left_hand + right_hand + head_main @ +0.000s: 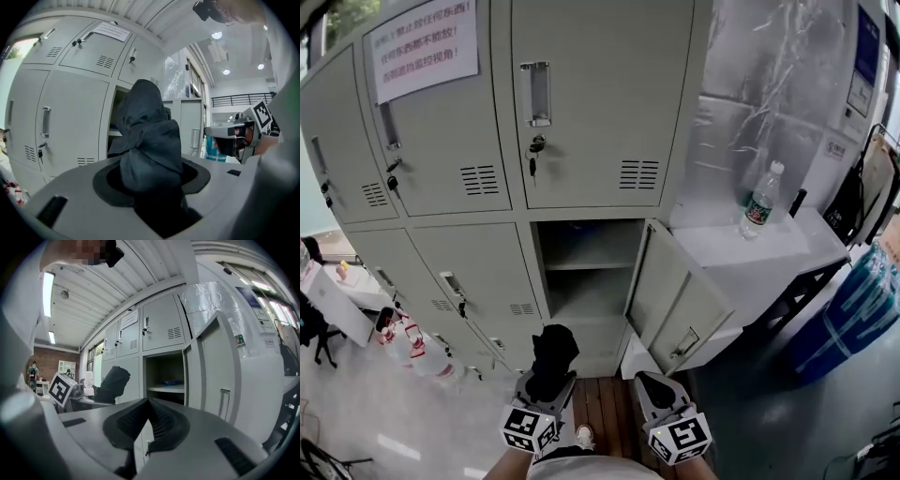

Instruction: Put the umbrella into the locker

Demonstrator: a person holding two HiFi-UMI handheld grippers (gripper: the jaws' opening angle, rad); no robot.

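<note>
Umbrella: dark folded fabric umbrella (pixel 553 356) (pixel 149 140) (pixel 111 382), standing upright with its lower end in the left gripper. It is just in front of the open compartment, outside it, toward its left side.
Left gripper: grey left gripper (pixel 546 382) (pixel 151 185) with a marker cube. Its fingers are clamped on the umbrella's bundled fabric, which keeps them fairly wide.
Right gripper: grey right gripper (pixel 654 384) (pixel 147 423), just right of the left one. Its fingers are pressed together, ribbed pads meeting, with nothing between them.
Compartment: open grey metal locker compartment (pixel 586 281) in the lower row, beyond both grippers, with one shelf across its middle. A small blue item (pixel 171 382) lies on that shelf.
Door: grey compartment door (pixel 675 300), swung out to the right.
Locker bank: the other doors are closed. Keys (pixel 536 148) hang from the lock of the door above the compartment, and a white paper notice (pixel 425 42) is on the upper door to the left.
Worktop: white worktop (pixel 787 246) right of the lockers, with a clear plastic water bottle (pixel 761 202) upright on it.
Floor: brown wooden planks (pixel 602 403) between the two grippers.
</note>
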